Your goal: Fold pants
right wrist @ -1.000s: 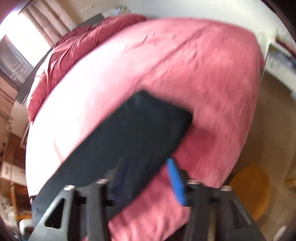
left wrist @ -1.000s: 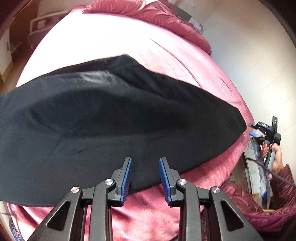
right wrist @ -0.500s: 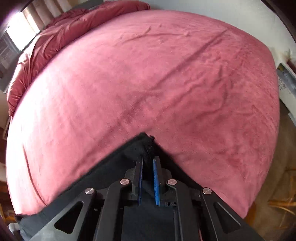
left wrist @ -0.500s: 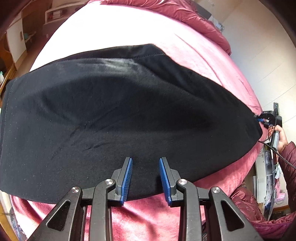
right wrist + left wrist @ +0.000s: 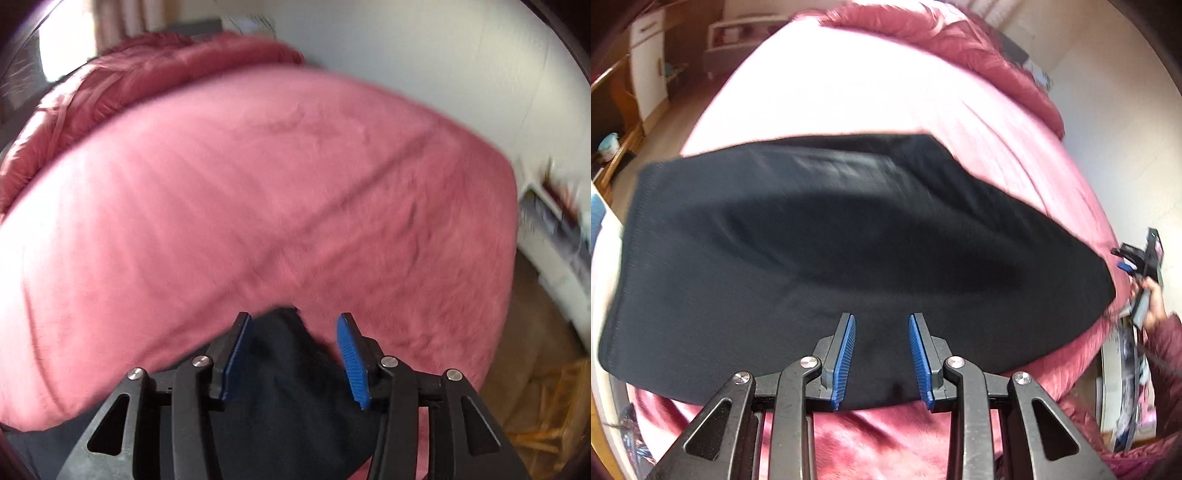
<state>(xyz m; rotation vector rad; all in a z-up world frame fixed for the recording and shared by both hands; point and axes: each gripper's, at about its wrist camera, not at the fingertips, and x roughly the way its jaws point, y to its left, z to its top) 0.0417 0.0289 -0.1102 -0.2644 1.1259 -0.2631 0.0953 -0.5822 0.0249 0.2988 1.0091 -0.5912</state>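
Black pants (image 5: pixel 849 251) lie flat across the pink velvety bed (image 5: pixel 849 92), bare bedding beyond. Left gripper (image 5: pixel 882 356) gapes over their near edge; right gripper (image 5: pixel 291 354) gapes over their end.

Black pants (image 5: pixel 849 254) lie flat across the pink bed (image 5: pixel 879 92); a crumpled duvet (image 5: pixel 964 40) lies beyond the pants.
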